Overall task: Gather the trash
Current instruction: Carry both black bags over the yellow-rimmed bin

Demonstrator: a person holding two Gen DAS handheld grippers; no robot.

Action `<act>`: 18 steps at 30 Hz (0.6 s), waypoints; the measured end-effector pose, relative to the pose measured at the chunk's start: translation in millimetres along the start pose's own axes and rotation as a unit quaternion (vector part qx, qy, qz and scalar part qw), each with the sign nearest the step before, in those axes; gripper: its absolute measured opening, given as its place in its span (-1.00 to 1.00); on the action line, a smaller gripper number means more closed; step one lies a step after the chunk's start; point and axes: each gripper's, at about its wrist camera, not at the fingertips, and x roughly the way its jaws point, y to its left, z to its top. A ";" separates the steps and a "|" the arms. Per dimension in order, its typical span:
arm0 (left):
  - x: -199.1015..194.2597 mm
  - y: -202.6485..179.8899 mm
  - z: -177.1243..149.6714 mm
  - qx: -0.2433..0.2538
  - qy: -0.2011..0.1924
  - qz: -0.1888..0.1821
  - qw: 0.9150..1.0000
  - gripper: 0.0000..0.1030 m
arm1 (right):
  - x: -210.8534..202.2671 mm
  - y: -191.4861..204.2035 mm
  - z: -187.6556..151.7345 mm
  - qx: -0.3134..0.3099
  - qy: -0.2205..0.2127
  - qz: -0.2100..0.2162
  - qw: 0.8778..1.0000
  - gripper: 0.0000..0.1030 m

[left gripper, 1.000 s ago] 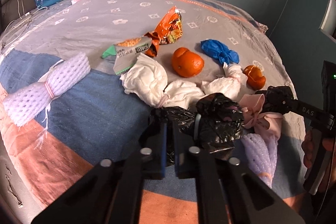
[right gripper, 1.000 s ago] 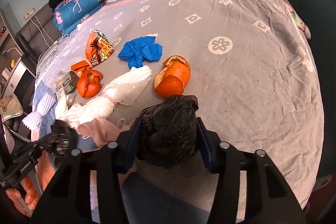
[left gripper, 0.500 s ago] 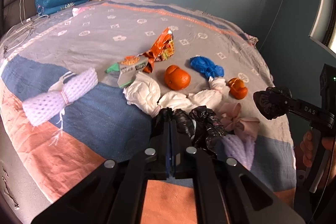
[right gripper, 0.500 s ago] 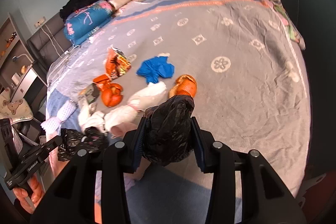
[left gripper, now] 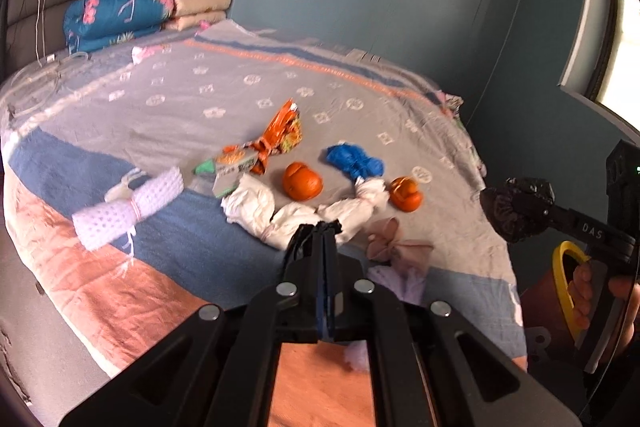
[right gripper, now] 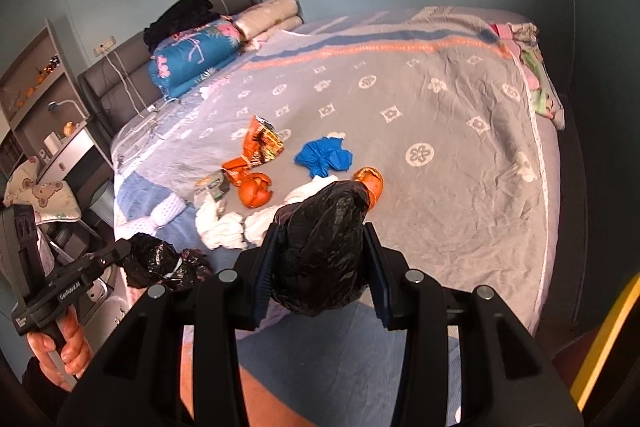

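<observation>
My left gripper (left gripper: 322, 231) is shut, with a thin fold of a crumpled black plastic bag (left gripper: 308, 233) pinched at its tips. In the right wrist view that bag (right gripper: 160, 263) hangs from the left gripper (right gripper: 124, 249) above the bed's near edge. My right gripper (right gripper: 321, 227) is shut on a fat black bag bundle (right gripper: 322, 251) that fills the gap between its pads, and this bundle (left gripper: 518, 209) also shows in the left wrist view. On the bedspread lie orange peels (left gripper: 302, 181), a blue bag (left gripper: 354, 161), white bags (left gripper: 256, 203), a snack wrapper (left gripper: 284, 129), a foam net (left gripper: 128, 209) and a pink bag (left gripper: 394, 241).
A yellow-rimmed bin (left gripper: 560, 275) stands by the bed's near right corner, under the right hand. Folded quilts (left gripper: 120, 15) are stacked at the headboard. A shelf and desk (right gripper: 44, 115) stand to the left of the bed.
Both grippers have risen and drawn back from the bed, each carrying its black bag. The left jaws closed fully on their bag, which has lifted off the bedspread.
</observation>
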 end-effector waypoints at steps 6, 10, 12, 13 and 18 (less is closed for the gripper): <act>-30.1 -19.6 10.1 0.009 -0.026 -0.017 0.999 -0.99 | -31.4 4.3 -6.0 -0.012 -0.011 0.013 1.000 -0.24; -46.5 -37.3 14.7 0.018 -0.037 -0.028 0.999 -0.99 | -56.9 3.3 -9.5 -0.017 -0.024 0.019 0.999 -0.24; -53.2 -47.0 17.7 0.024 -0.042 -0.034 0.998 -0.99 | -71.2 0.6 -11.1 -0.016 -0.032 0.021 0.999 -0.24; -56.4 -52.2 19.0 0.026 -0.044 -0.038 0.998 -0.99 | -78.3 -1.1 -11.3 -0.016 -0.036 0.022 0.999 -0.24; -70.1 -84.4 25.6 0.045 -0.057 -0.059 0.996 -0.99 | -113.2 -13.9 -11.1 -0.012 -0.061 0.016 0.998 -0.24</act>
